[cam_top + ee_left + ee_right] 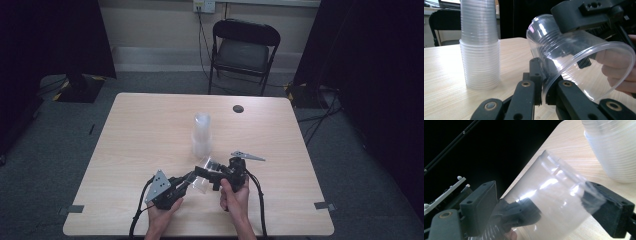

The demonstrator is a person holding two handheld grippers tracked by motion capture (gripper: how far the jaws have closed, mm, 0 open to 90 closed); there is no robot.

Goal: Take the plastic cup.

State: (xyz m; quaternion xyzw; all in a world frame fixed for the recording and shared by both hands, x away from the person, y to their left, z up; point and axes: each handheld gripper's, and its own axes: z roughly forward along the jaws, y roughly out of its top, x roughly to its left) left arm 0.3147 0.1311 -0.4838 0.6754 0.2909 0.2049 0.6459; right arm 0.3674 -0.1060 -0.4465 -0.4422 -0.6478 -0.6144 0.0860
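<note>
High view: both grippers met near the table (150, 125) edge closest to the person, w/ a clear plastic cup (204, 175) between them. Left gripper (190, 177) came in from the left, right gripper (202, 172) from the right. Stack of cups (202, 135) stood upright just beyond the grippers, apart from them. Folding chair (243, 50) well past the far side of the table.

Left gripper view: jaws pinched nearly together on the cup's rim wall (549, 82), one jaw inside the mouth, the other outside, so a firm rim grip. Cup lay on its side, long axis roughly level, mouth toward this gripper and down-right, base pointing away to the upper left. Right gripper's jaw (579, 17) sat over the cup's body from above. Stack (480, 45) stood to the left of the jaws, farther off.

Right gripper view: jaws stood wide, one on each side of the cup body (554, 195). Right pad looked to be on the wall; left side unclear through the plastic, so couldn't tell if it actually squeezed. Cup base pointed up and away from this gripper, toward the stack (614, 150) at the upper right.

Step looked like a handover or pulling one cup free. To do it well, I'd judge: keep the rim pinch steady, close the right jaws gently so the thin wall doesn't buckle, and pull along the cup's axis, not sideways.
</note>
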